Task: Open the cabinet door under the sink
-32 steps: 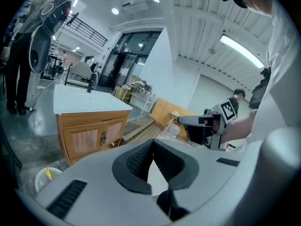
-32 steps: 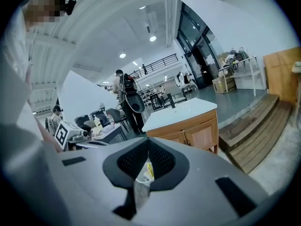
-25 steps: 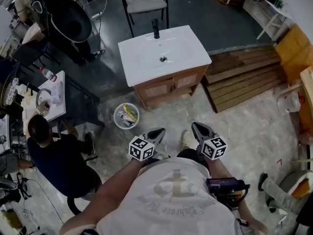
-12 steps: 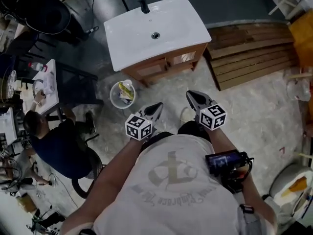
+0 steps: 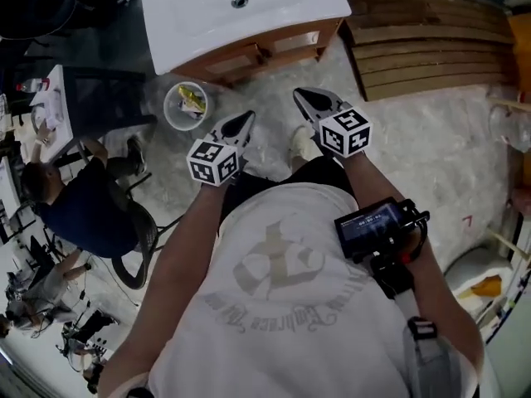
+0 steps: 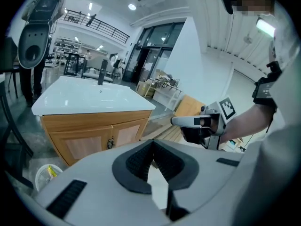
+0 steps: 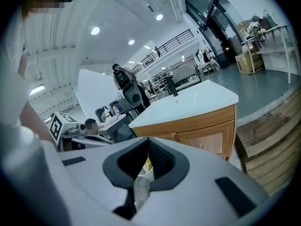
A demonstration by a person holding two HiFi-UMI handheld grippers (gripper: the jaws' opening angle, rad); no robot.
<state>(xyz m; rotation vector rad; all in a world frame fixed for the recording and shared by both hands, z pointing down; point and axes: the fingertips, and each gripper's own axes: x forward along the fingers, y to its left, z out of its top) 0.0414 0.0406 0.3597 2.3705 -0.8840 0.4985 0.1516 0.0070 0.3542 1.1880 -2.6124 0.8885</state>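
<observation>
The sink cabinet [image 5: 249, 56] stands at the top of the head view, light wood under a white basin top [image 5: 207, 11]. Its two doors [image 6: 101, 140] are closed, with small handles where they meet. My left gripper [image 5: 241, 121] and right gripper [image 5: 303, 98] are held side by side in the air, a good stretch of floor short of the cabinet, pointing toward it. Both are shut with nothing between the jaws. The left gripper view shows its own shut jaws [image 6: 151, 145] and the right gripper [image 6: 178, 121] beside it. The right gripper's jaws [image 7: 148, 147] face the cabinet's right door [image 7: 209, 133].
A white bucket [image 5: 184, 104] with rubbish stands on the floor left of the cabinet front. Wooden pallets [image 5: 423, 48] lie to its right. A person sits on a chair [image 5: 79, 210] at the left beside a cluttered table [image 5: 46, 110]. A black faucet [image 6: 100, 74] rises at the basin's back.
The sink cabinet has slid up toward the top of the head view as I came closer. Both grippers moved forward toward it, still shut.
</observation>
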